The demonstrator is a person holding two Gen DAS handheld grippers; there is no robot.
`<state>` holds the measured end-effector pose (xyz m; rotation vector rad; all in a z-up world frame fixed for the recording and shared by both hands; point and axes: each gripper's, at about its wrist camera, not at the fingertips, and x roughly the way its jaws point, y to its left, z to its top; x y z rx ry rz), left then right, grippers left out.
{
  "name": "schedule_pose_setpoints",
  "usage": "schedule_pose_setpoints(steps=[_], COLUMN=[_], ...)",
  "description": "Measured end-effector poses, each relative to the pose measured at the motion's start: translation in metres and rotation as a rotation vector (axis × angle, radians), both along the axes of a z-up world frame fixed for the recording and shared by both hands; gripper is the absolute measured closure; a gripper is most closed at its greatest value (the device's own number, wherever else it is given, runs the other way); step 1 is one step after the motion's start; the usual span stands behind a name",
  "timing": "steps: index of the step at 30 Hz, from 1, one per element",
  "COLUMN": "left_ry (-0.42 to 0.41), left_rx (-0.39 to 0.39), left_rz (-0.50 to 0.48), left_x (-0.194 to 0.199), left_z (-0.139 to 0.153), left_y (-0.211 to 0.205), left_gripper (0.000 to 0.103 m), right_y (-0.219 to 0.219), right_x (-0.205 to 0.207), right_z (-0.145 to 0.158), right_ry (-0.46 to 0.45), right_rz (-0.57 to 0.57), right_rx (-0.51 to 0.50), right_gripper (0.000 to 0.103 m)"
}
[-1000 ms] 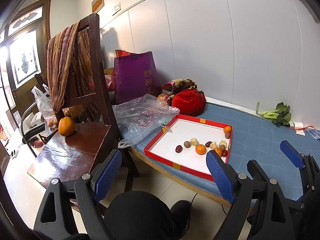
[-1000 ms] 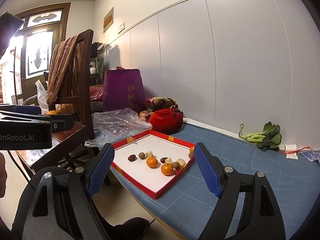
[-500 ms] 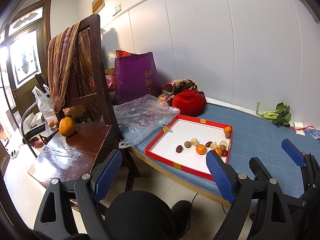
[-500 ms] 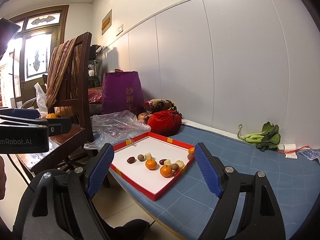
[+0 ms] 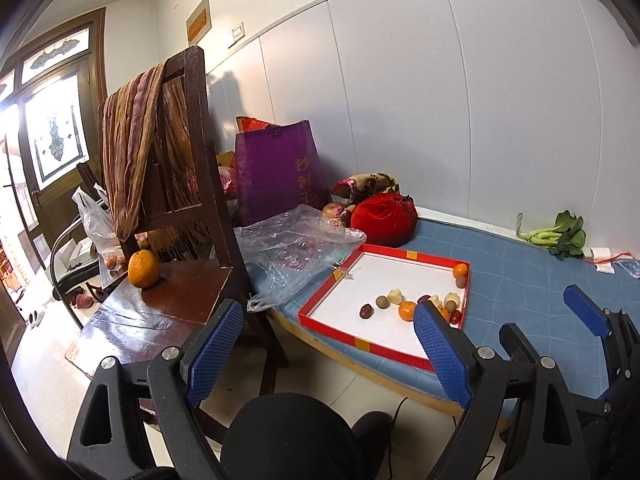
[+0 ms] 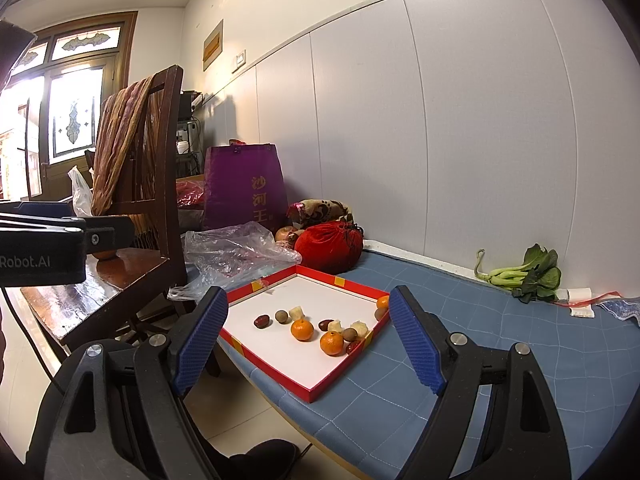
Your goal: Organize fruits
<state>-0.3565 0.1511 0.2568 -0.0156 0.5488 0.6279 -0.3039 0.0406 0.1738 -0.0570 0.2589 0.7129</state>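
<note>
A red-rimmed white tray [image 5: 384, 349] [image 6: 280, 374] lies on a blue mat and holds several small fruits: oranges [image 6: 302, 329], red dates [image 6: 262, 321] and brownish and pale pieces. Another orange [image 5: 144, 269] sits on the wooden chair seat. My left gripper [image 5: 328, 352] is open and empty, held back from the tray above the floor. My right gripper [image 6: 308, 340] is open and empty, facing the tray from the near side. The right gripper also shows in the left wrist view [image 5: 588, 316].
A wooden chair [image 5: 176, 216] with a striped cloth stands left of the mat. A clear plastic bag [image 5: 288, 248], a purple bag [image 5: 276, 172] and a red pouch [image 5: 384, 220] lie behind the tray. Green vegetables [image 6: 524, 274] lie at the wall. A black stool [image 5: 288, 436] is below.
Both grippers have shifted slightly; the right one has come a little closer to the tray. Both stay open and empty. The fruits have not moved.
</note>
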Motion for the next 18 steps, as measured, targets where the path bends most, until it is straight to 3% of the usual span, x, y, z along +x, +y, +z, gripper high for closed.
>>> schedule_pose_setpoints(steps=[18], left_ry=[0.015], left_rx=[-0.015], left_rz=[-0.011], left_x=[-0.0002], left_z=[-0.0034], left_y=[0.0073], left_gripper=[0.014], right_y=[0.0016], right_x=[-0.0008], right_z=[0.0015], right_ry=[0.002], right_rz=[-0.010], right_rx=[0.003], right_gripper=[0.020])
